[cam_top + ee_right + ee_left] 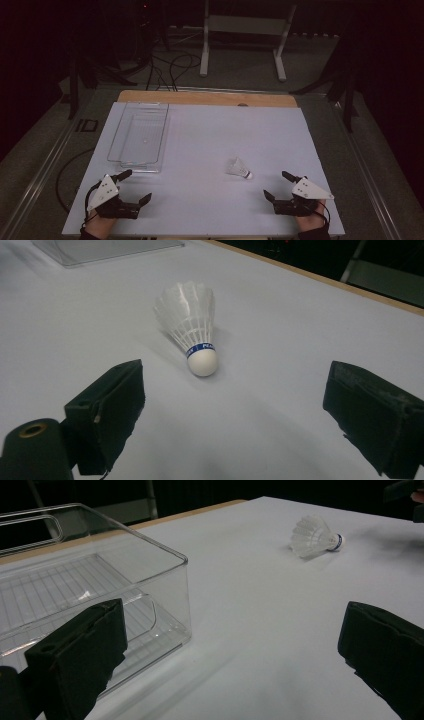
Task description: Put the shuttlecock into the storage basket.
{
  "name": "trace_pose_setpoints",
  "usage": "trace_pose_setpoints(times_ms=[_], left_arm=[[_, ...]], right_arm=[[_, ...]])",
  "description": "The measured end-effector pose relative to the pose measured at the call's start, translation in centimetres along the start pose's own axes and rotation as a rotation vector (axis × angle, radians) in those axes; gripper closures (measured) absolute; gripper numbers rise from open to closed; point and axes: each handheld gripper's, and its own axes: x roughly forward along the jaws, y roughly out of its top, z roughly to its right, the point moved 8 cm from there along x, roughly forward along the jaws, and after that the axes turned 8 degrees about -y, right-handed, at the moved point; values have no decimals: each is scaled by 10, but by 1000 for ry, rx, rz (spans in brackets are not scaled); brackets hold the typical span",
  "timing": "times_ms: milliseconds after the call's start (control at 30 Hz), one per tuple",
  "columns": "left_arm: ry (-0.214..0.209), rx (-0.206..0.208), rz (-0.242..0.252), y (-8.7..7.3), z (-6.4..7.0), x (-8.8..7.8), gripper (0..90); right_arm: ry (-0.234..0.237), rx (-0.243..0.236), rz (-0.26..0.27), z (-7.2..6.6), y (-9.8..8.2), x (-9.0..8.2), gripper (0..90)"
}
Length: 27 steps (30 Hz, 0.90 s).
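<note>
Right gripper view: shuttlecock lies at 12 o'clock of the spread, empty right gripper, cork pointing toward it; left gripper also released, farther off

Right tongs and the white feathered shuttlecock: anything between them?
Nothing: bare white tabletop separates the right tongs from the shuttlecock, as the right gripper view shows.

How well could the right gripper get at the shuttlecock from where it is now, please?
Probably well: the right gripper stands open beside the shuttlecock, which lies on its side on bare table, cork end toward the jaws, with nothing between them.
</note>
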Motion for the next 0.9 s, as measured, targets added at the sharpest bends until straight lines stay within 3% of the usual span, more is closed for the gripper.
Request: trace_pose_setpoints(times_ms=[900], left_arm=[[5, -10, -6, 2, 0, -2, 2]], right_arm=[[16, 18, 18, -1, 5, -4, 98]])
